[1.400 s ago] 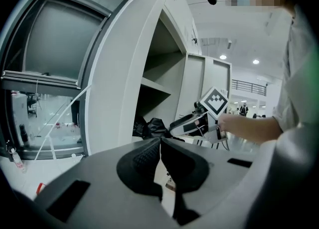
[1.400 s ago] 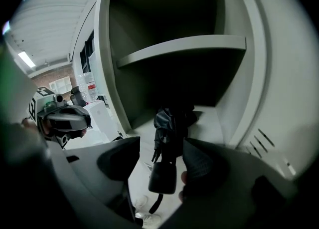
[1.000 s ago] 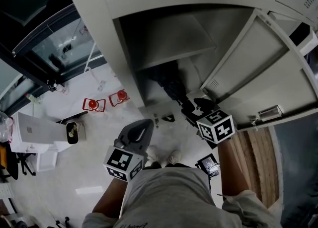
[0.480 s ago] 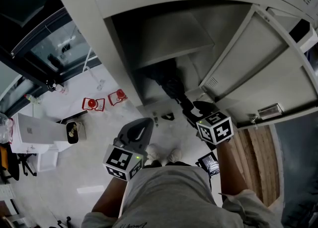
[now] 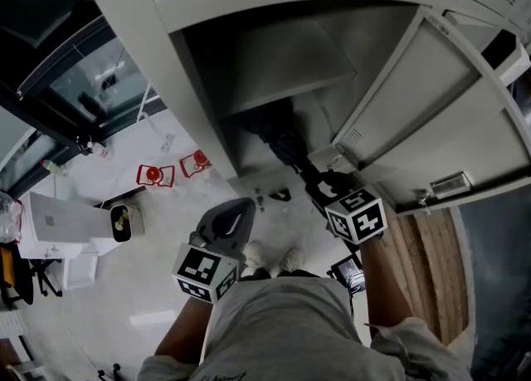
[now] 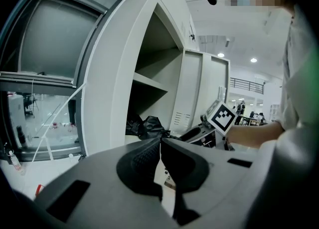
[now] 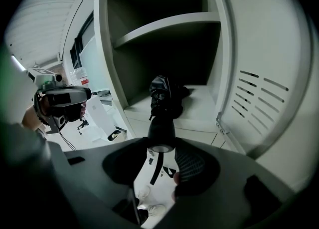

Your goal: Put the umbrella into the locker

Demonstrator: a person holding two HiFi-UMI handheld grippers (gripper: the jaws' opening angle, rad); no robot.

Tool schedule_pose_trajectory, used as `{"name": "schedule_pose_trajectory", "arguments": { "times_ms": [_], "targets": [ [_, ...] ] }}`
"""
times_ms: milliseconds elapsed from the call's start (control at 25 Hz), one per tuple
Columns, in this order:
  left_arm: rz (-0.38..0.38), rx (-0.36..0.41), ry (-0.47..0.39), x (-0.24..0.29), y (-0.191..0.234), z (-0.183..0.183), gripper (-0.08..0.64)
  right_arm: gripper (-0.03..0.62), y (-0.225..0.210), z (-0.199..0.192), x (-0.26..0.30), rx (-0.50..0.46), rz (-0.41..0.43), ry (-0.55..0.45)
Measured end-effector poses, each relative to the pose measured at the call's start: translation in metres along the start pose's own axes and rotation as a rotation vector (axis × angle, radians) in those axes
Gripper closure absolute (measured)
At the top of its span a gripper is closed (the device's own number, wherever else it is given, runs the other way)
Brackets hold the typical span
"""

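Note:
A black folded umbrella [image 5: 278,134] lies on the floor of the open locker's lower compartment [image 5: 249,176]. Its handle [image 5: 314,178] sticks out over the front sill. My right gripper [image 5: 323,182] is at that handle, pointing down into the locker. In the right gripper view the handle's end [image 7: 160,132] fills the gap between the tips of the right gripper [image 7: 162,143], whose jaws are closing on it. The left gripper [image 5: 246,203] hangs shut and empty over the floor, left of the locker. From the left gripper [image 6: 160,140] I see the umbrella's fabric [image 6: 147,125] in the locker.
The locker door [image 5: 440,114] stands open at the right, close to my right hand. A shelf [image 5: 282,64] spans the locker above the umbrella. Two red objects [image 5: 156,174] and a white box [image 5: 58,217] lie on the floor at left beside a glass wall [image 5: 91,80]. The person's shoes [image 5: 274,259] are below.
The right jaws have narrowed around the umbrella handle. The right hand has barely shifted, and the left gripper has kept still.

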State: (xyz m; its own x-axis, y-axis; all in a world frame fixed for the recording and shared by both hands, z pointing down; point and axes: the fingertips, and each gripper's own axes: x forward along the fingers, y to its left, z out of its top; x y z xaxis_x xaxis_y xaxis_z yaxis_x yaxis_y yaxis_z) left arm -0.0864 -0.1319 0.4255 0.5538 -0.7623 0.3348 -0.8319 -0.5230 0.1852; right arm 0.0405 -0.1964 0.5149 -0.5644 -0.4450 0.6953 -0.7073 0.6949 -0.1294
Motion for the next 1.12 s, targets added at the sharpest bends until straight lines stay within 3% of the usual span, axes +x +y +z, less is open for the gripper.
{"name": "schedule_pose_trajectory", "arguments": {
  "times_ms": [1120],
  "targets": [
    [0.031, -0.032, -0.015, -0.002, 0.014, 0.0, 0.54, 0.405, -0.014, 0.059, 0.018, -0.079, -0.039, -0.048]
  ]
}}
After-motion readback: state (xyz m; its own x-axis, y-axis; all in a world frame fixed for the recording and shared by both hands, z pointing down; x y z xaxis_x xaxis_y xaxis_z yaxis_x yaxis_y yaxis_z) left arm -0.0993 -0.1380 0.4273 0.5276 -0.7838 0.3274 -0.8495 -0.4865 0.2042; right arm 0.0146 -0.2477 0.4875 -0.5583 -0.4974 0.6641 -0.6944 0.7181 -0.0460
